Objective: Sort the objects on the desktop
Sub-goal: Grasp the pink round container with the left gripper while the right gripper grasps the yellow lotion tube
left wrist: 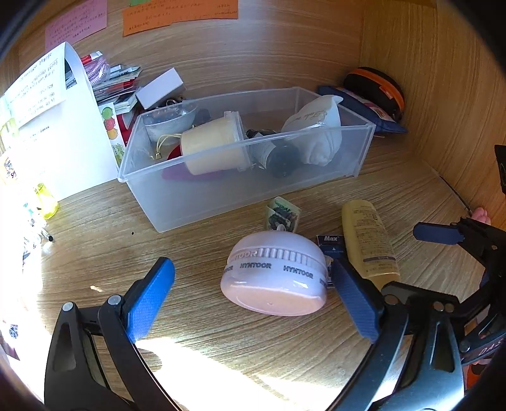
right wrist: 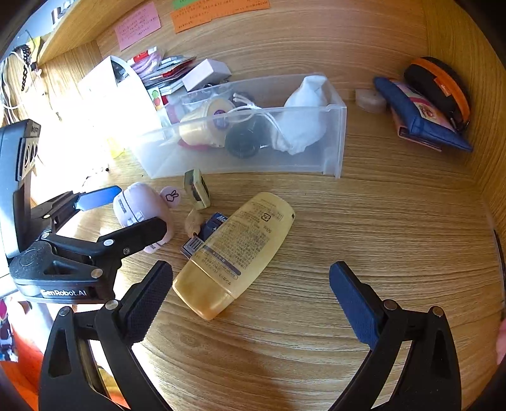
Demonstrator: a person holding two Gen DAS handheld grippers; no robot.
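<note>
Pale pink jar [left wrist: 275, 273], yellow tube [right wrist: 235, 249], wood-grain desk [right wrist: 363, 221]

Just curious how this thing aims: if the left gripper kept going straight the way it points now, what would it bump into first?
Most likely the pink HYNTOOR case, lying between the open left gripper fingers. The clear bin sits beyond it; depth is hard to judge.

home desk [right wrist: 379, 221], sticky notes [right wrist: 218, 12], toiletries
</note>
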